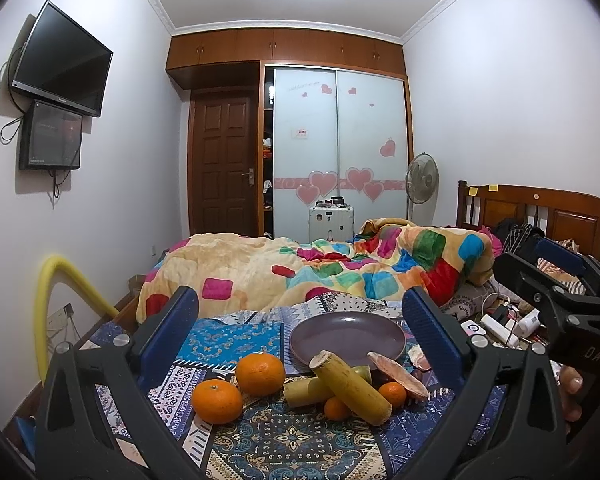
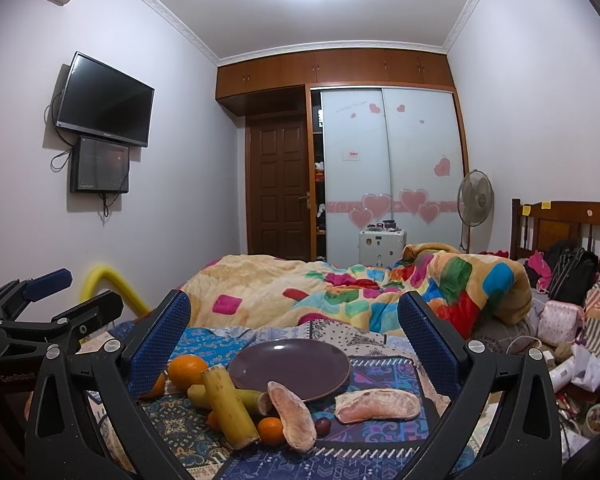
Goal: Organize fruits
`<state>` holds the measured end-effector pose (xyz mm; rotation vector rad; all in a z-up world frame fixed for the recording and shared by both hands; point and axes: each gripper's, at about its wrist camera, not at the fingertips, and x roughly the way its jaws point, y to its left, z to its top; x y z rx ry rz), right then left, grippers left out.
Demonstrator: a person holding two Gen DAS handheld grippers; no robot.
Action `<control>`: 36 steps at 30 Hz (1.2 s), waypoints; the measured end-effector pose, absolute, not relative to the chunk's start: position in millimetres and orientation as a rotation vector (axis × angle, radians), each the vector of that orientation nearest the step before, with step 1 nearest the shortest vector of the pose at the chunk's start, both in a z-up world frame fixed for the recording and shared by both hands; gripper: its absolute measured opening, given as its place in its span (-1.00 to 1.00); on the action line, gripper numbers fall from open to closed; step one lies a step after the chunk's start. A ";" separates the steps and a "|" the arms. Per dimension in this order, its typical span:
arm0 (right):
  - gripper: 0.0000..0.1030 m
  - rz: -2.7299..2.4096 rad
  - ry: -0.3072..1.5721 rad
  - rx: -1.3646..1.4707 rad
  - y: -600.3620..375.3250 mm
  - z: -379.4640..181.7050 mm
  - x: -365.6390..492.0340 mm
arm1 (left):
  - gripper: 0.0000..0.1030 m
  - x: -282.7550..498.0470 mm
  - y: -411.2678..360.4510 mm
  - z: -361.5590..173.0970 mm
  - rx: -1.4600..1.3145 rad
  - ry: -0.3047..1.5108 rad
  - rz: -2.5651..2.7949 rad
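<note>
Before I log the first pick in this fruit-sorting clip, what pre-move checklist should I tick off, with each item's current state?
1. Left gripper open and holding nothing: ok.
2. Right gripper open and holding nothing: ok.
3. Purple plate free of fruit: ok.
4. Two large oranges sit apart from the pile, easy to grasp: ok.
5. Sugarcane pieces lie crossed over each other with small oranges tucked against them; lifting one may shift the rest: not ok.
6. Pomelo segment lies alone on the patterned cloth right of the pile: ok.
</note>
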<state>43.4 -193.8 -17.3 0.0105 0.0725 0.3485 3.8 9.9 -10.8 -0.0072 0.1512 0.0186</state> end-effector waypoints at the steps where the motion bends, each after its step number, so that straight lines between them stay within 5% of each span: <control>1: 1.00 0.349 0.072 0.010 -194.0 -17.5 43.0 | 1.00 3.9 10.2 -11.0 -0.008 0.151 0.018; 23: 1.00 0.347 0.107 0.002 -192.3 -20.2 51.2 | 1.00 15.9 17.8 -22.2 -0.019 0.190 0.018; 36: 1.00 0.376 0.359 -0.124 -185.6 -68.6 102.9 | 1.00 42.3 52.4 -64.6 -0.022 0.378 0.043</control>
